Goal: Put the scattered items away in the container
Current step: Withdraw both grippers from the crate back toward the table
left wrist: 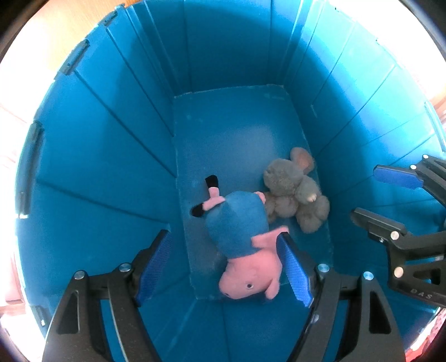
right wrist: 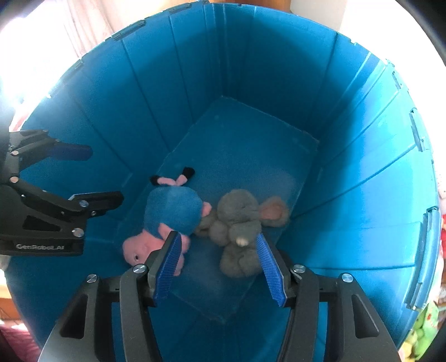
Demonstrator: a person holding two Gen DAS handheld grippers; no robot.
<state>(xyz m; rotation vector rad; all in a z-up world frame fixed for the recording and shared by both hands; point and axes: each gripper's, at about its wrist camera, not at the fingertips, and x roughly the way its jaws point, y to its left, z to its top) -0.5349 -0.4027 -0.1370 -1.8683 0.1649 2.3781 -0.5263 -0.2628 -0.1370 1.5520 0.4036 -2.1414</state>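
Note:
Two soft toys lie side by side on the floor of a deep blue container. One is a pink pig toy in a blue dress, lying head towards the camera. The other is a grey plush animal with a big ear, touching the pig's right side. My left gripper hangs open above the pig, its blue pads apart and not touching it. Above the grey plush my right gripper is open too, holding nothing.
The container's ribbed walls rise steeply on all sides around both grippers. Outside the rim there is a wooden floor, a pale curtain and some colourful items at the lower right.

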